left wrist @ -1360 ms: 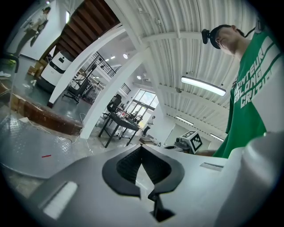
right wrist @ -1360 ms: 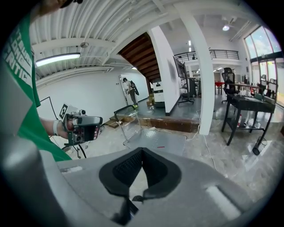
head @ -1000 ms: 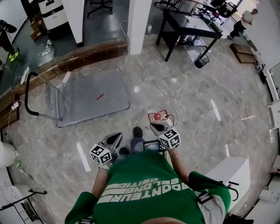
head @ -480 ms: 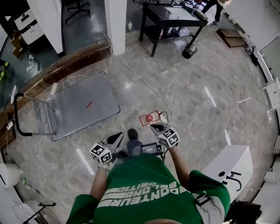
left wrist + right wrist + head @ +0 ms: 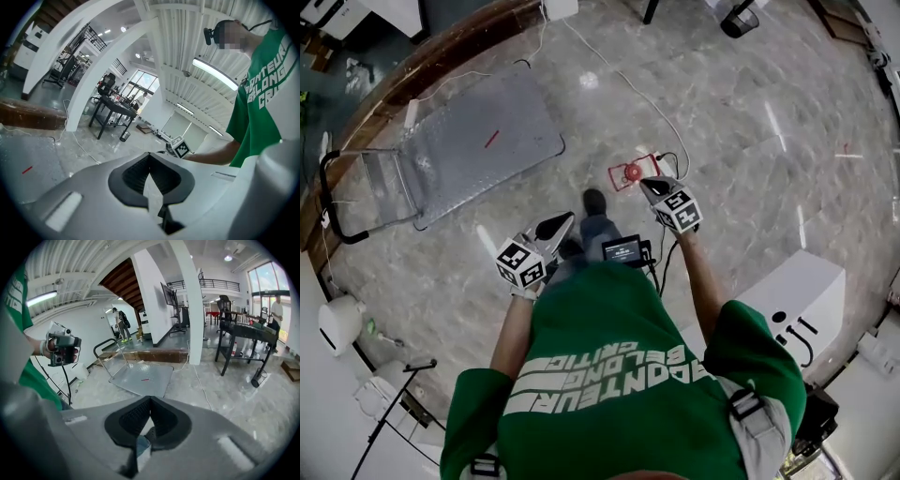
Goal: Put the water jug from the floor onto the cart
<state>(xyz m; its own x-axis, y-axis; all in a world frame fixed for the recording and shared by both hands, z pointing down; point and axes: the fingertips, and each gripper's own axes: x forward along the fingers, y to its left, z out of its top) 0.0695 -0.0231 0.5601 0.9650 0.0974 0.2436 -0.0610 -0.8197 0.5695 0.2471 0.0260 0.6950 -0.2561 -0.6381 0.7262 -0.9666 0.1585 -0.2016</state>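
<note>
On the floor, water jug: one, seen from above, red cap, standing on grey marble just ahead of the person's shoe.
Jug to right tongs: tips just beside the cap, on its right; touching or apart cannot be told.
Jug to left tongs: apart, down-left of it, with the shoe between.
Tongs: two, each with one marker cube; both pairs pressed together, nothing between them.
Cart: one, a flat grey deck with a small red mark and a black handle at its left end; up-left of the jug, well apart.
Cable: one white line across the floor, passing the jug.
White box: one, right of the person.
</note>
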